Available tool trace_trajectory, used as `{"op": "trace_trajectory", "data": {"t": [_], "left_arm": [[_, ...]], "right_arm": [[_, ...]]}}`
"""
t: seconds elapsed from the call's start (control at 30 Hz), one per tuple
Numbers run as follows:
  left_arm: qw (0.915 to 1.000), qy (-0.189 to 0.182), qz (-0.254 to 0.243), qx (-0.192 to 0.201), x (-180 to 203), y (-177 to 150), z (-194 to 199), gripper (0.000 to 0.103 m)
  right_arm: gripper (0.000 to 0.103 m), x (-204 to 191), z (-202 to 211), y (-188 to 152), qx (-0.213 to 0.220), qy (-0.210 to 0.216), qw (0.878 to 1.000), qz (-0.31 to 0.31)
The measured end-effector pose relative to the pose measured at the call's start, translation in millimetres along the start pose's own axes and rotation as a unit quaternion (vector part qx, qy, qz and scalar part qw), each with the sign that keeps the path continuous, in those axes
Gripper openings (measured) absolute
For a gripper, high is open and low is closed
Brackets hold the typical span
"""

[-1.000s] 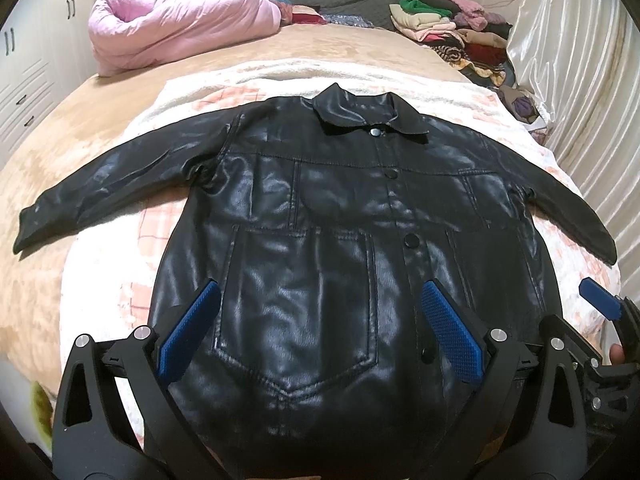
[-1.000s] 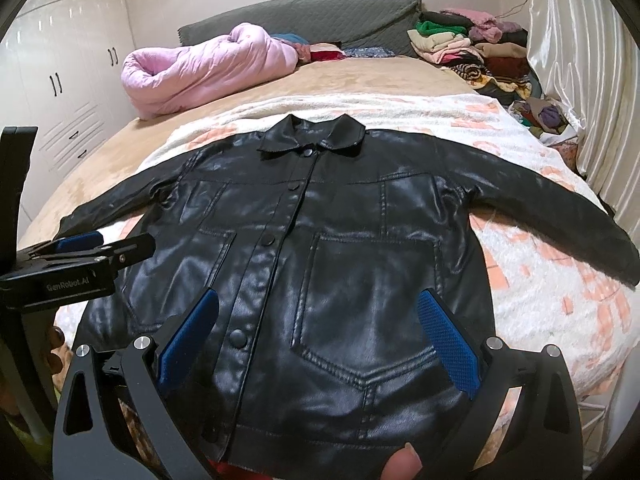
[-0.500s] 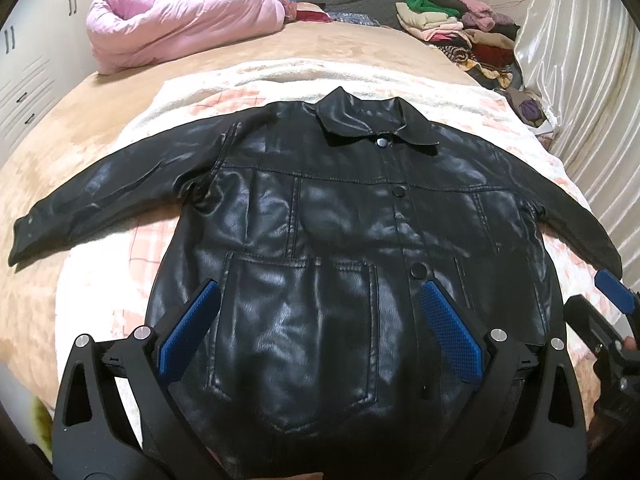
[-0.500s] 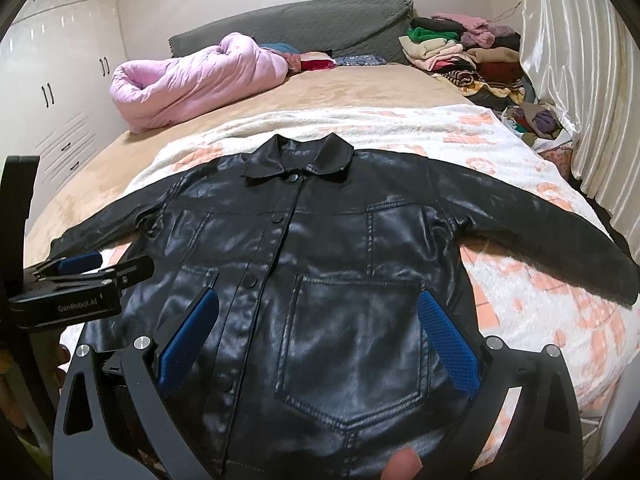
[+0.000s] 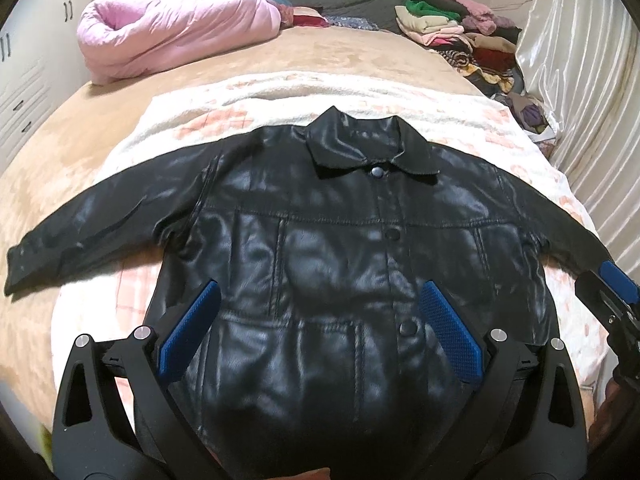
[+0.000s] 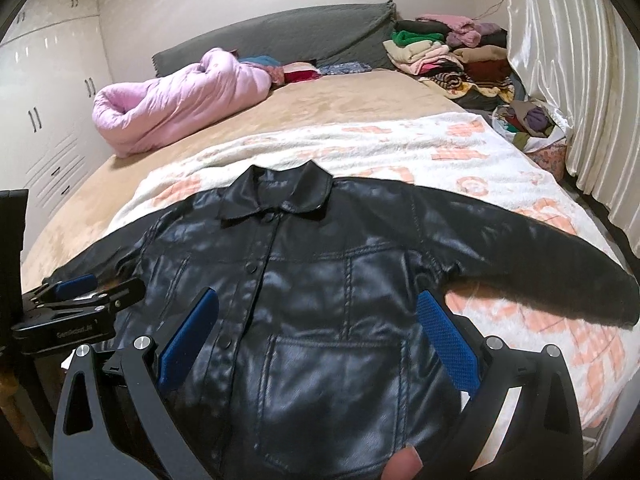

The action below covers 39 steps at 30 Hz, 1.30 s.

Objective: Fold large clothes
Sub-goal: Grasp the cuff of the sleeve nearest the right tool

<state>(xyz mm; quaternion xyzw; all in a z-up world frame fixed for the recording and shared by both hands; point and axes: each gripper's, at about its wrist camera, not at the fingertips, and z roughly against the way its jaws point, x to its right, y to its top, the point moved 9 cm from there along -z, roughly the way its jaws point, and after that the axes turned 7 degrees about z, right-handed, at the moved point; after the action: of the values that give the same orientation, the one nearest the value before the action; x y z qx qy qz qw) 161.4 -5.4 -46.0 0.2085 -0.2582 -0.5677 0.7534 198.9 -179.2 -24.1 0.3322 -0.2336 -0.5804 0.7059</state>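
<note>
Nearest the cameras, the left tool (image 5: 318,330) hangs over the lower front of the black jacket (image 5: 352,264) with its blue pads spread wide and nothing between them. The right tool (image 6: 318,334) is likewise agape and empty above the hem and the chest pocket on its side. Both sit low over the bottom edge, which I judge to be the staging point for a first fold, not yet begun. A fingertip (image 6: 402,462) shows at the bottom of the right view. In that same view the left tool's body carries small pale lettering that seems to read "GenRobot.AI", though it is blurred.

The jacket lies face up, buttoned, collar away from the person, both sleeves stretched out sideways. This flat spread likely serves to expose the seams and sleeves for folding. It rests on a cream and orange blanket (image 6: 460,152) laid across the bed (image 5: 340,54).

Farther off lie a rolled pink quilt (image 5: 176,30) and stacked clothes (image 6: 444,58) near the headboard. No other writing is legible.
</note>
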Motion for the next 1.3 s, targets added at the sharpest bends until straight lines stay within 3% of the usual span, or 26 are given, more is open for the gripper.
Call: {"op": "trace_trajectory", "data": {"t": [0.37,0.67,0.87,1.07,1.3], "left_arm": [[0.9997,-0.004,-0.020,-0.016,40,30,-41,0.094],[0.9994,-0.012,-0.020,-0.025,62,42,-76,0.094],[0.9987,-0.007,-0.031,-0.041,74,38,-100,0.094],[0.9975,-0.014,-0.041,-0.055,88,28,-118,0.094],[0.9961,-0.019,-0.056,-0.065,103,19,-133,0.094]], "right_arm": [[0.099,64,-23,14,-0.007,-0.020,0.998,-0.059],[0.099,156,-45,-15,-0.039,-0.096,0.986,-0.129],[0.099,218,-50,-48,-0.054,-0.137,0.969,-0.197],[0.099,274,-42,-77,-0.053,-0.174,0.944,-0.275],[0.099,329,-35,-112,-0.041,-0.203,0.903,-0.376]]}}
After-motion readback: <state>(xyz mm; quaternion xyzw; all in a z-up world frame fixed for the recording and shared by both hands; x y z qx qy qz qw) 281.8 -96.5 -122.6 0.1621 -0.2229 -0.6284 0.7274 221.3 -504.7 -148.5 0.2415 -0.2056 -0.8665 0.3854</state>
